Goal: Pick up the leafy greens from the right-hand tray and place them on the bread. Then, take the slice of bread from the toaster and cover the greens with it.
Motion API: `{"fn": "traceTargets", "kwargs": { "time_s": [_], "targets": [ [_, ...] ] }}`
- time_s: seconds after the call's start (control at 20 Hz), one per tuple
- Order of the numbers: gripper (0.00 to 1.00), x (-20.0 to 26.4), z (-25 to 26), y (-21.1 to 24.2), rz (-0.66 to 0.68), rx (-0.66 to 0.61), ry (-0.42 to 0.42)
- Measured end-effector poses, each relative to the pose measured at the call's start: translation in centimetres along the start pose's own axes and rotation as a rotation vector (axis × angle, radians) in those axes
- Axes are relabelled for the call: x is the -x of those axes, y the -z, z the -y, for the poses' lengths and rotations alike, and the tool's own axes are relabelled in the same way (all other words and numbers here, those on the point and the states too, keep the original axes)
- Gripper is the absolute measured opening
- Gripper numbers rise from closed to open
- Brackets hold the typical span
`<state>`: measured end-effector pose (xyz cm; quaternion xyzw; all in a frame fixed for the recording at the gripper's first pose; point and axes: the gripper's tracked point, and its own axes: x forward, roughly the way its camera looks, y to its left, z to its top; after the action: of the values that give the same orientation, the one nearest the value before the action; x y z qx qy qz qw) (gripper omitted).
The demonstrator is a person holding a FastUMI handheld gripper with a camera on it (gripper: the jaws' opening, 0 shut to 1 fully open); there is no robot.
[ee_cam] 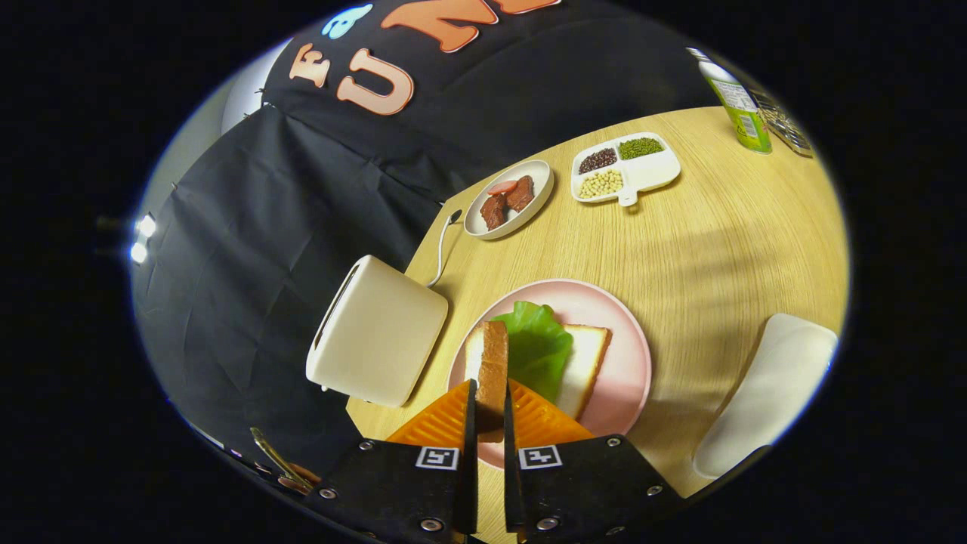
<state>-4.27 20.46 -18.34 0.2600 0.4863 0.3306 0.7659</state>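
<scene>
Gripping a bread slice [492, 363] edgewise in my jaws, I hold it over greens [538, 344] on the pink plate [627, 363], lower centre.

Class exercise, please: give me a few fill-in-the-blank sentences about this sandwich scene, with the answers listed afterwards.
1. The gripper is shut on a slice of ____.
2. The greens lie on the bread on the ____ plate.
3. The toaster stands beside the plate, and its colour is ____.

Answers: bread; pink; white
</scene>
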Motion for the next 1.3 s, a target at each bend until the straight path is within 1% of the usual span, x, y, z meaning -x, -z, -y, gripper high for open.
{"fn": "traceTargets", "kwargs": {
  "time_s": [0.2,0.3,0.4,0.45,0.5,0.55,0.6,0.65,0.7,0.95,1.0,1.05,1.1,1.25,1.3],
  "targets": [
    [0.15,0.4,0.5,-0.1,0.022,0.024,0.011],
    [0.18,0.2,1.0,-0.4,0.041,0.055,0.046],
    [0.24,0.2,1.5,-0.5,0.051,0.084,0.088],
    [0.31,0.2,2.0,-0.7,0.065,0.097,0.113],
    [0.34,0.4,2.2,-1.1,0.085,0.113,0.136],
    [0.39,0.6,2.4,-1.6,0.108,0.124,0.151],
    [0.41,1.1,2.1,-2.2,0.133,0.129,0.151],
    [0.46,1.4,1.7,-2.7,0.156,0.131,0.148],
    [0.48,1.6,1.5,-3.2,0.179,0.137,0.151],
    [0.67,4.0,1.1,-6.2,0.321,0.247,0.242],
    [0.69,4.6,0.7,-6.8,0.355,0.273,0.256],
    [0.73,5.2,0.3,-7.5,0.394,0.3,0.272],
    [0.75,6.0,0.0,-8.3,0.441,0.329,0.294],
    [0.85,8.9,-1.0,-11.0,0.601,0.423,0.374],
    [0.87,9.9,-1.5,-11.8,0.65,0.448,0.394]
  ]
}}
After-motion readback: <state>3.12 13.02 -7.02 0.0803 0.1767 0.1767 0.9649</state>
